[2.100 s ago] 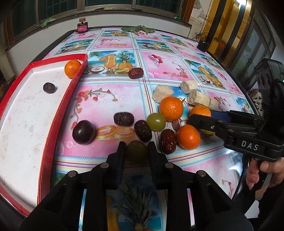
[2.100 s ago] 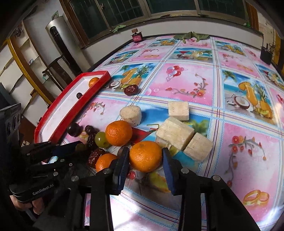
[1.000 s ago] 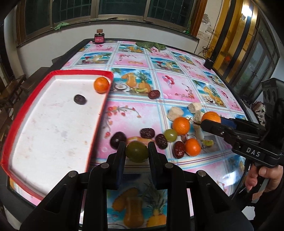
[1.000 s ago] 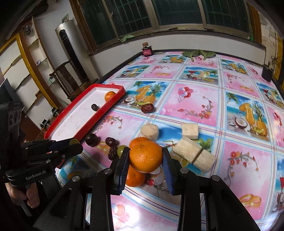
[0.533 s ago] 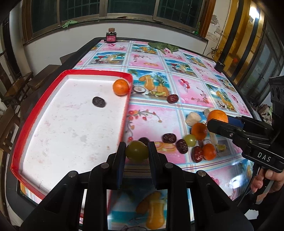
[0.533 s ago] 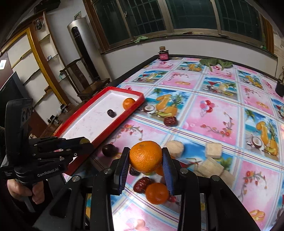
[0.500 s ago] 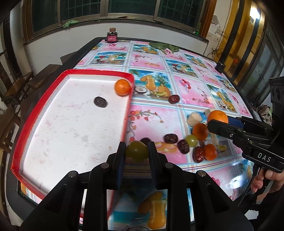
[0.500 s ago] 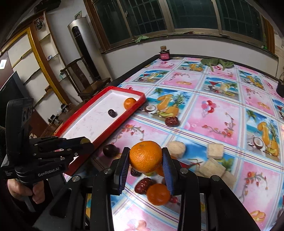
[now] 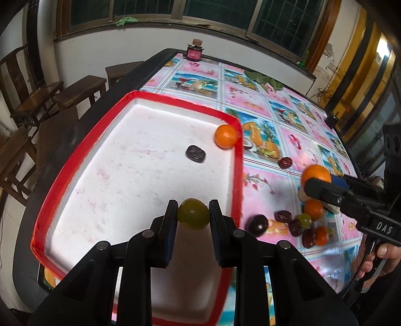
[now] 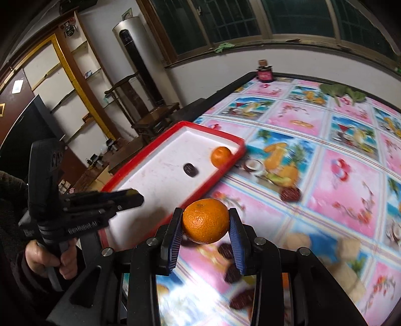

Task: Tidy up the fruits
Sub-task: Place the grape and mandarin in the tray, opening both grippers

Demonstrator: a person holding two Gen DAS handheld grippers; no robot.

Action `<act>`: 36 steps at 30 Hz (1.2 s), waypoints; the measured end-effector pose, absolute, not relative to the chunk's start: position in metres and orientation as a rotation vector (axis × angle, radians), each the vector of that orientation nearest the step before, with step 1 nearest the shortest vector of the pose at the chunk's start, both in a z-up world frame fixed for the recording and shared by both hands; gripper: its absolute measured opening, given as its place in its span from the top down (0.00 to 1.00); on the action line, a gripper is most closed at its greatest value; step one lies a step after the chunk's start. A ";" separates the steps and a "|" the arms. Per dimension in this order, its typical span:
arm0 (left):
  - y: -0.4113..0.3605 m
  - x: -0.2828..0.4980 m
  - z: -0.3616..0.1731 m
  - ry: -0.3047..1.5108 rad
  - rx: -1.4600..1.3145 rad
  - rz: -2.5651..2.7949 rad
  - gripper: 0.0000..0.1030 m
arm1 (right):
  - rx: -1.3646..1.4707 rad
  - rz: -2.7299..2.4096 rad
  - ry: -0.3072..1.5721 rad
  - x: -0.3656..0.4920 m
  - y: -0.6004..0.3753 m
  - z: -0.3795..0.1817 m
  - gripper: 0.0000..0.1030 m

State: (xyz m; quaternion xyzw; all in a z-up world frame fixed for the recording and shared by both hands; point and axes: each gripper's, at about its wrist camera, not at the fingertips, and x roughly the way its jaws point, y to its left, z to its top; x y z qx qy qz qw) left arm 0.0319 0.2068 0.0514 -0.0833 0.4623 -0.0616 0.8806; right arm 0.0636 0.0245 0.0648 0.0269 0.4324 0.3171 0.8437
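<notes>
The left gripper (image 9: 193,213) clamps a green grape (image 9: 193,214) above the white floor of the red-rimmed tray (image 9: 237,175). In the tray lie 1 orange (image 9: 225,136) against the far right rim and 1 dark date (image 9: 195,154). The right gripper (image 10: 205,224) pinches a second orange (image 10: 205,221), apparently over the tablecloth (image 10: 345,198) just beside the tray's rim. Remaining fruits (image 9: 298,224) cluster on the cloth.

Ahead of my grippers I see dark windows (image 9: 213,12) over a white wall (image 9: 125,47); wooden chairs (image 9: 32,95) stand left, shelves (image 10: 75,82) beyond.
</notes>
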 end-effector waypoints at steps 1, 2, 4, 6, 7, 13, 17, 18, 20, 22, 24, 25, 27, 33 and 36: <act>0.208 0.034 0.049 0.968 -0.179 -0.130 0.78 | 0.054 0.682 0.919 0.068 0.030 0.065 0.65; 0.208 0.036 0.046 0.973 -0.183 -0.131 0.78 | 0.050 0.696 0.922 0.073 0.037 0.065 0.65; 0.208 0.040 0.040 0.985 -0.188 -0.129 0.78 | 0.032 0.721 0.926 0.083 0.052 0.064 0.65; 0.208 0.042 0.034 0.998 -0.193 -0.129 0.78 | 0.013 0.743 0.933 0.094 0.066 0.060 0.65; 0.208 0.043 0.032 1.003 -0.195 -0.130 0.78 | -0.004 0.753 0.938 0.099 0.075 0.057 0.65; 0.211 0.045 0.023 1.024 -0.200 -0.128 0.78 | -0.068 0.778 0.951 0.120 0.102 0.041 0.65; 0.211 0.048 0.020 1.028 -0.203 -0.130 0.78 | -0.094 0.817 0.957 0.126 0.112 0.034 0.65; 0.212 0.048 0.019 1.028 -0.204 -0.130 0.78 | -0.104 0.826 0.958 0.127 0.115 0.032 0.65; 0.212 0.048 0.019 1.025 -0.205 -0.131 0.78 | -0.131 0.830 0.958 0.128 0.119 0.029 0.65; 0.212 0.049 0.019 1.022 -0.208 -0.131 0.78 | -0.161 0.824 0.960 0.129 0.123 0.025 0.65; 0.212 0.049 0.018 1.019 -0.212 -0.132 0.78 | -0.189 0.815 0.959 0.130 0.126 0.020 0.65; 0.211 0.050 0.018 1.017 -0.212 -0.133 0.78 | -0.199 0.813 0.959 0.131 0.127 0.017 0.65; 0.211 0.050 0.018 1.016 -0.212 -0.137 0.78 | -0.219 0.811 0.956 0.132 0.127 0.012 0.65; 0.208 0.051 0.018 1.008 -0.216 -0.144 0.78 | -0.252 0.804 0.927 0.134 0.130 0.008 0.65; 0.209 0.050 0.018 1.006 -0.223 -0.147 0.78 | -0.253 0.802 0.925 0.134 0.132 0.008 0.64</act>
